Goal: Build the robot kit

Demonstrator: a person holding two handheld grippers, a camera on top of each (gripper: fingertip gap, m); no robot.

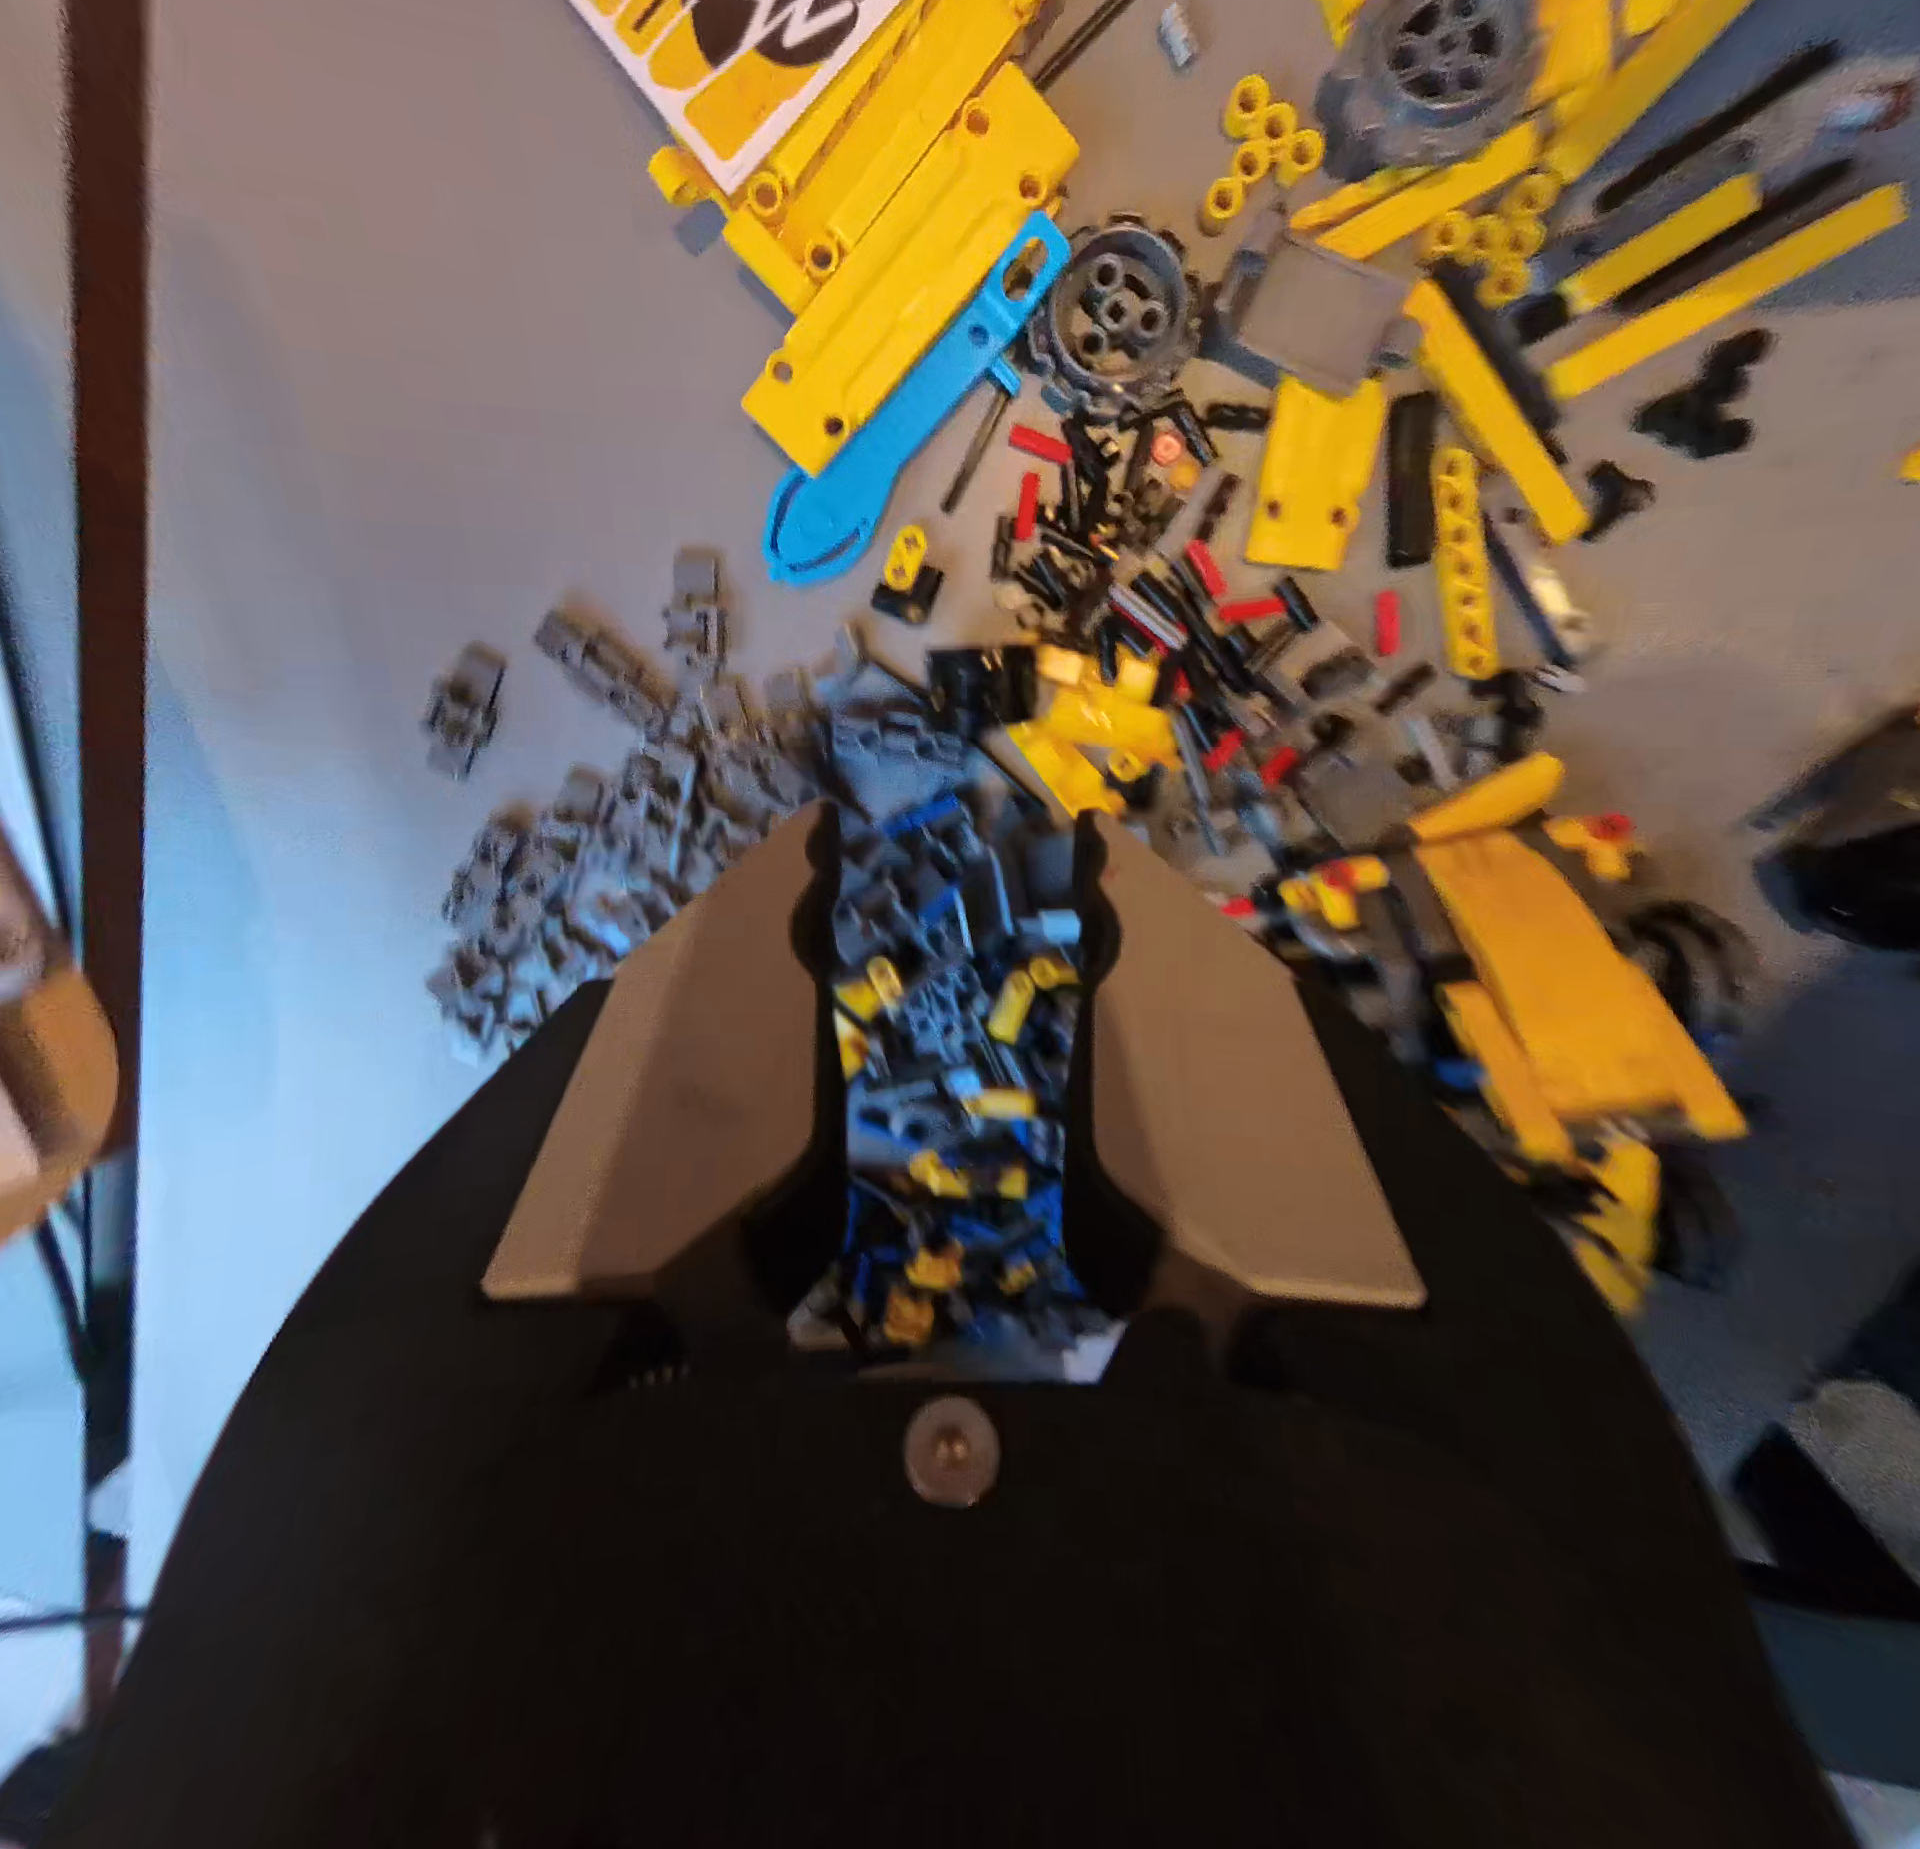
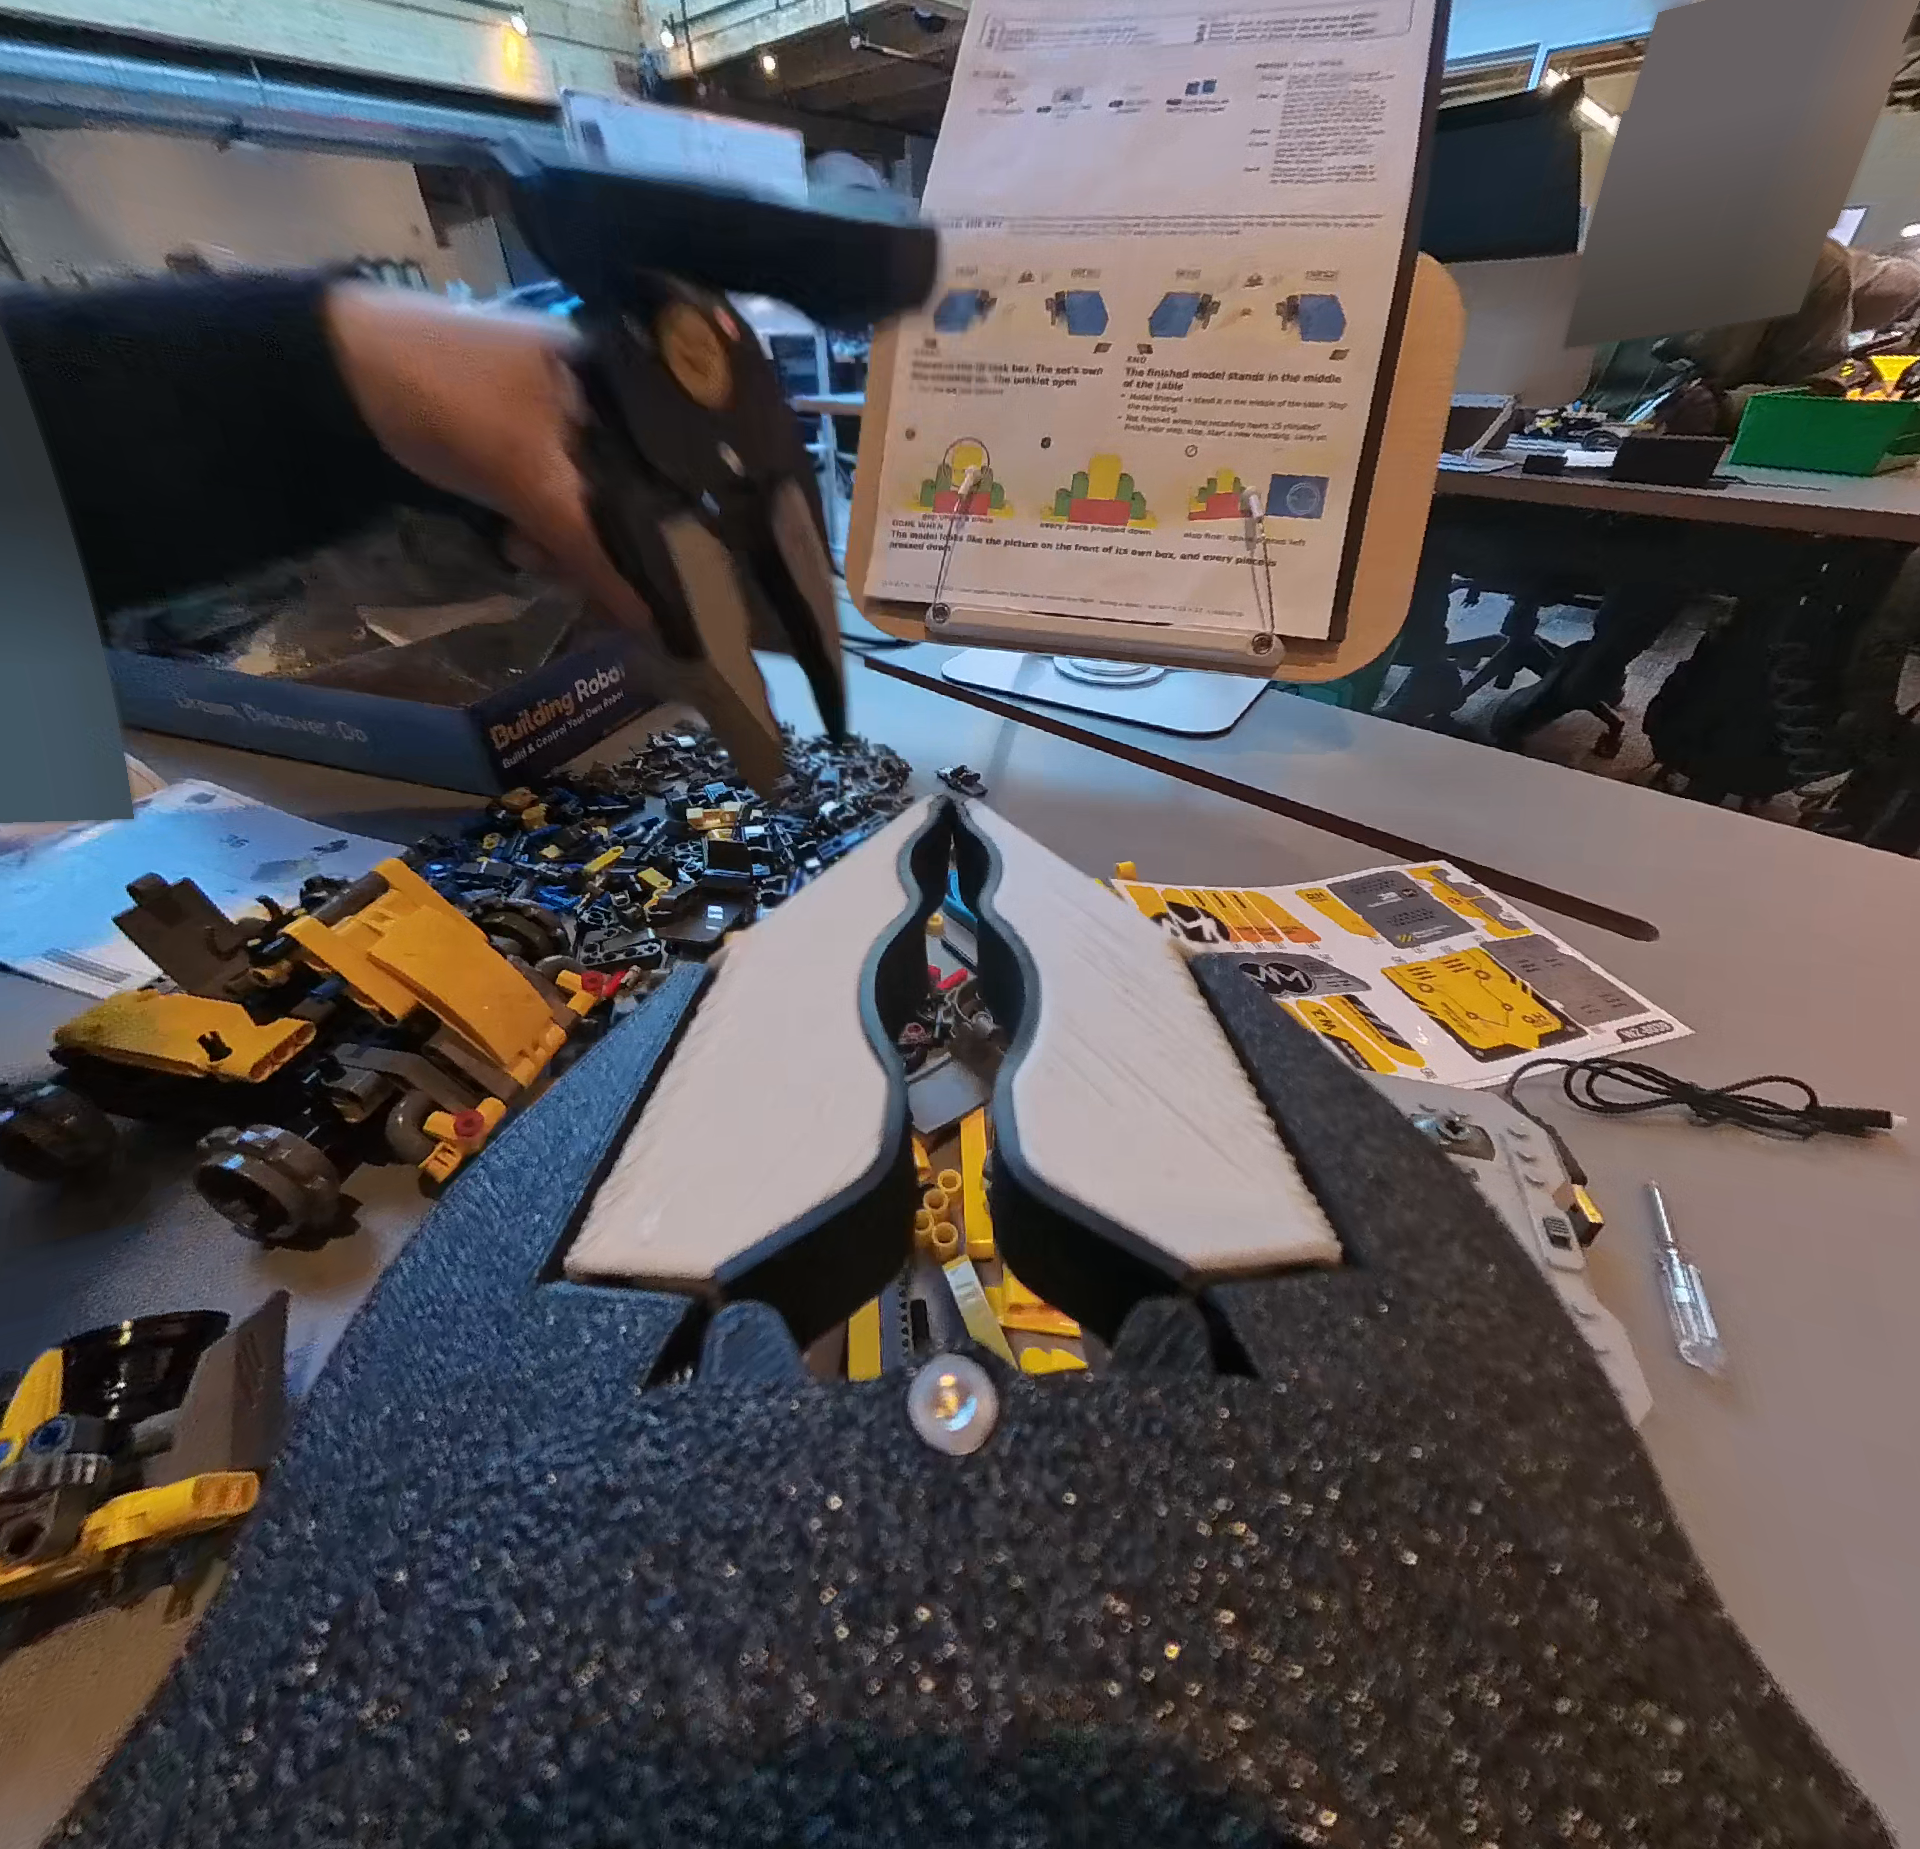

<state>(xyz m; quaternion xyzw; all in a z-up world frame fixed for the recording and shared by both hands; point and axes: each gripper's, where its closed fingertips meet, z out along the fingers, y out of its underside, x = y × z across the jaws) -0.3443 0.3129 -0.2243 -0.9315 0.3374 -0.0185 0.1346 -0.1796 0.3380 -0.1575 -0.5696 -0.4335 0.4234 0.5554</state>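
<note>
My left gripper [image 1: 956,831] is open, its jaws a hand's width apart, and holds nothing. It hovers over a pile of small blue, black and yellow building pieces [image 1: 935,1051]. In the right wrist view the left gripper [image 2: 806,756] points down with its tips at the far end of that pile [image 2: 665,854], a hand behind it. My right gripper [image 2: 950,818] is shut with its tips touching and nothing visible between them. It is low over loose yellow and black pieces [image 2: 956,1207]. A partly built yellow vehicle [image 2: 312,1010] stands to its left and also shows in the left wrist view [image 1: 1507,978].
Grey pieces [image 1: 582,833], yellow panels [image 1: 914,241], a blue part [image 1: 904,417] and wheel hubs [image 1: 1117,308] lie spread out. A sticker sheet [image 2: 1403,968], cable [image 2: 1704,1103], screwdriver [image 2: 1683,1290], open box [image 2: 312,656], paper sheet on a stand [image 2: 1143,293] and small yellow sub-assembly [image 2: 104,1467] surround the grippers. The partly built yellow vehicle [image 2: 312,1010] lies some 15 cm from my left tips, 25 cm from my right tips.
</note>
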